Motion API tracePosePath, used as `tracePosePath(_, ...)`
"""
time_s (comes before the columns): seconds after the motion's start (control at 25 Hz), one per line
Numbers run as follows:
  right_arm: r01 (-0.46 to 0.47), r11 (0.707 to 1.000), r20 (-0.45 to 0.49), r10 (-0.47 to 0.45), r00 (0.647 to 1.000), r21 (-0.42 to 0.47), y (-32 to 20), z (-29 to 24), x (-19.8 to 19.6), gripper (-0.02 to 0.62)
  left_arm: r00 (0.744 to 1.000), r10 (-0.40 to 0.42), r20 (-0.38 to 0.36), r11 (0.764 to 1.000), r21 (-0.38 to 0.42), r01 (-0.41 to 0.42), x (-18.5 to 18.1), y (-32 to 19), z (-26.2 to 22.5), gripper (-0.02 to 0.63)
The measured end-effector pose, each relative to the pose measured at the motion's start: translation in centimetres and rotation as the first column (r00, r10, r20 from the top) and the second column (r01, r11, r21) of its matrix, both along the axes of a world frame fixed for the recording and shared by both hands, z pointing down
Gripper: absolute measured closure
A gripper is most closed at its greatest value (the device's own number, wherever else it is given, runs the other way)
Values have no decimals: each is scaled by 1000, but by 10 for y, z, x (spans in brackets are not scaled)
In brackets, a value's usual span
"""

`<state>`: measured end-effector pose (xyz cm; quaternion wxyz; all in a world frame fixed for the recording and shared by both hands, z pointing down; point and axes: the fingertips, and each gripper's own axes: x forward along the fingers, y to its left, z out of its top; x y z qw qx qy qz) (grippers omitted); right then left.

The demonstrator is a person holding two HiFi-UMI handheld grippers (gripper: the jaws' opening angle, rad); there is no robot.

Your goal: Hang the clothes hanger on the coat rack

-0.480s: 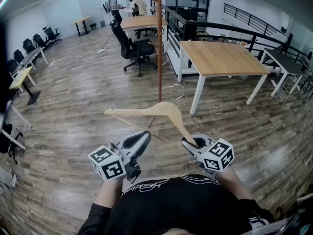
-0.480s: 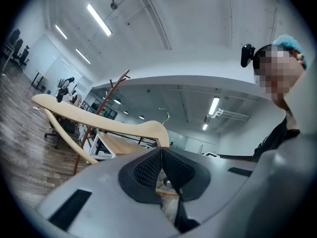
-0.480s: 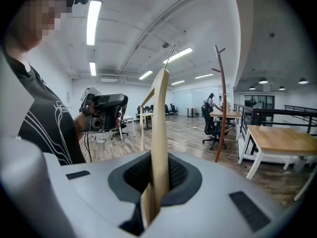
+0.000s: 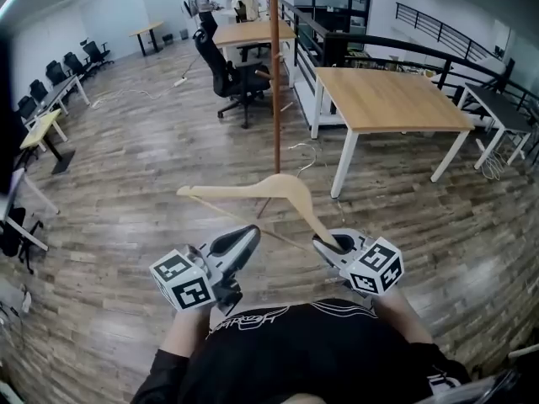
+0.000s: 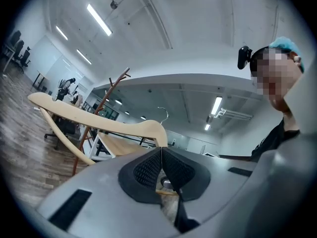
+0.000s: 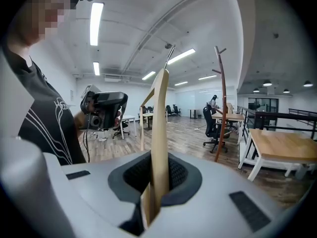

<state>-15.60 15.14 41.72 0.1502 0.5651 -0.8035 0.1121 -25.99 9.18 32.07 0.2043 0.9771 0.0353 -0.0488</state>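
Observation:
A light wooden hanger (image 4: pixel 253 194) with a metal hook (image 5: pixel 163 114) hangs in the air in front of me. My right gripper (image 4: pixel 331 244) is shut on the end of its right arm, and the wood (image 6: pixel 159 133) stands upright between the pads. My left gripper (image 4: pixel 247 238) is close under the hanger's lower bar; its pads meet with nothing between them (image 5: pixel 161 166). The brown coat rack pole (image 4: pixel 275 82) stands on the floor straight ahead, beyond the hanger. Its forked top shows in the gripper views (image 6: pixel 221 98) (image 5: pixel 106 95).
A wooden table (image 4: pixel 392 99) on white legs stands right of the rack. Behind the rack are an office chair (image 4: pixel 232 78) and another desk (image 4: pixel 253 34). More desks and chairs line the left wall (image 4: pixel 42 112). A person (image 4: pixel 204 2) stands far back. A black railing (image 4: pixel 438 53) runs at the right.

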Motion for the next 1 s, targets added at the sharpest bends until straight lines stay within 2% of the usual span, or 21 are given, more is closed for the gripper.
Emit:
tracePosePath(0.28, 27, 1000, -26, -27, 999, -12, -14, 6, 56, 543, 1000, -17, 13, 1000, -13, 18, 54, -10, 2, 597)
tracePosePath(0.48, 42, 999, 3, -42, 999, -19, -16, 14, 110, 542, 999, -18, 36, 1000, -19, 18, 112, -16, 7, 597)
tracePosePath(0.8, 25, 1000, -14, -25, 1000, -14, -4, 15, 205, 542, 999, 8, 39, 1000, 2, -8, 208, -5, 7, 597)
tracePosePath(1.0, 10, 1000, -30, -11, 999, -16, 2, 22, 244, 542, 999, 14, 51, 1000, 6, -14, 240, 1, 14, 597)
